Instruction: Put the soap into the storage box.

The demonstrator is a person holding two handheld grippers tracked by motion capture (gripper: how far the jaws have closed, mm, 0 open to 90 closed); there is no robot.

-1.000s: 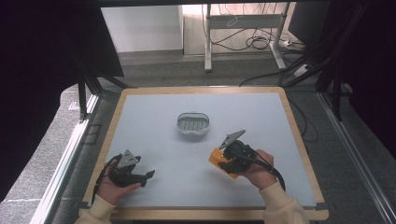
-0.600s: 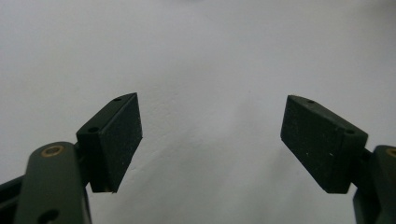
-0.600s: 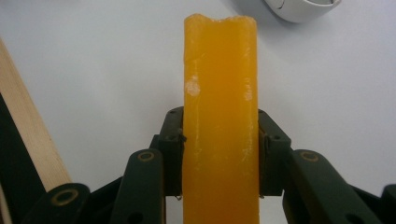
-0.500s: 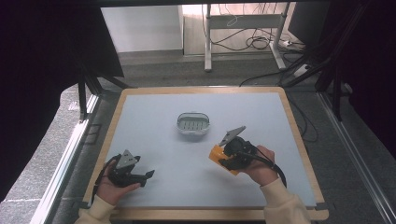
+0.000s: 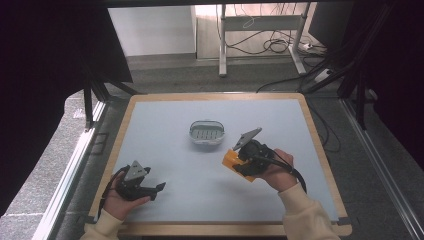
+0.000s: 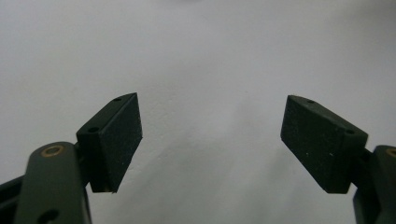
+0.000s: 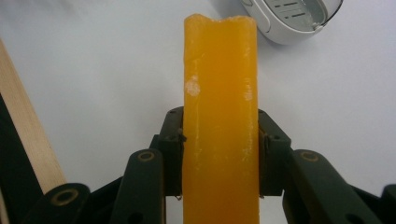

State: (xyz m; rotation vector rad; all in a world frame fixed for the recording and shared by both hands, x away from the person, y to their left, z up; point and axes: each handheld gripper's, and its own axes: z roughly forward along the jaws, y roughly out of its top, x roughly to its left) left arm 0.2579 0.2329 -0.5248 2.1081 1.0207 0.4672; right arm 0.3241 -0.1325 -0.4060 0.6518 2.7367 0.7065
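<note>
In the right tool [image 7: 219, 161], a glossy orange bar [image 7: 219, 116], chipped on top.

Bench [image 5: 165, 125]: flat rectangular top, pale grey-blue matte surface, framed on all four sides by a light wooden border. The surface looks smooth and unmarked.

Lying directly on it: one small white plastic dish with rounded corners and a slotted grey insert [image 5: 206, 133], set upright near the middle of the bench, slightly toward the far side. It rests apart from the wooden border on every side. In the right gripper view the same dish [image 7: 292, 18] sits on the grey surface at the upper right.
</note>
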